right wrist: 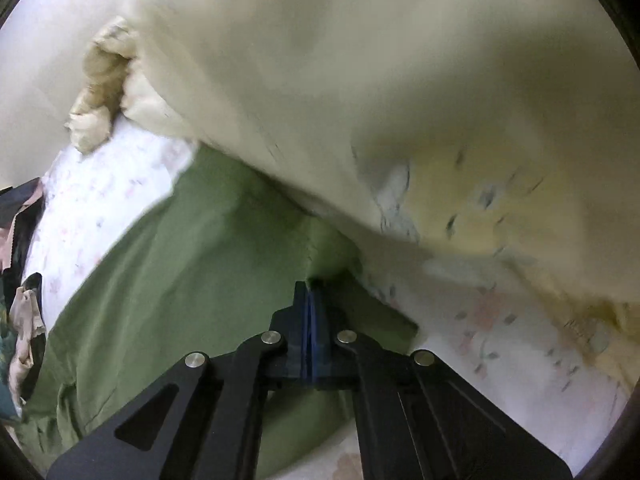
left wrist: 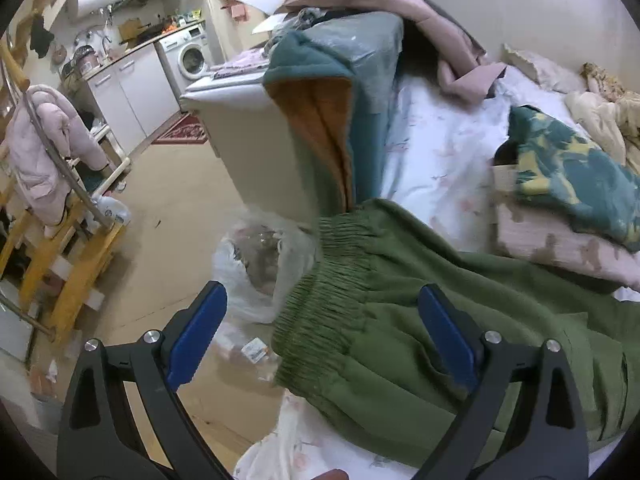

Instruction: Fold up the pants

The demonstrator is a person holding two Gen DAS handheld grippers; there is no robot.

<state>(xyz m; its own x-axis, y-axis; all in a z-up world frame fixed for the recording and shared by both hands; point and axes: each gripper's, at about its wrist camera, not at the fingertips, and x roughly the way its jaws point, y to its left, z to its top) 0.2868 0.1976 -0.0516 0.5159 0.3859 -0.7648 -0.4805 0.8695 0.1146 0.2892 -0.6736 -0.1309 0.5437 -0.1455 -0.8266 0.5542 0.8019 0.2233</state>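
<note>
Green pants [left wrist: 420, 320] lie on a white floral bed sheet [left wrist: 440, 152], their ribbed elastic waistband [left wrist: 324, 280] at the bed's edge. My left gripper [left wrist: 320, 308] is open, its blue pads on either side of the waistband and just above it, holding nothing. In the right wrist view the green pants [right wrist: 168, 272] stretch away to the left. My right gripper [right wrist: 312, 286] is shut on a pinched fold of the pants fabric, close to a cream quilt [right wrist: 360, 100].
Folded clothes [left wrist: 568, 184] are stacked on the bed to the right. A teal and orange garment [left wrist: 320, 112] hangs over a box at the bed's end. A plastic bag [left wrist: 260, 264] lies on the floor below the waistband. A kitchen with a washing machine [left wrist: 192, 56] is behind.
</note>
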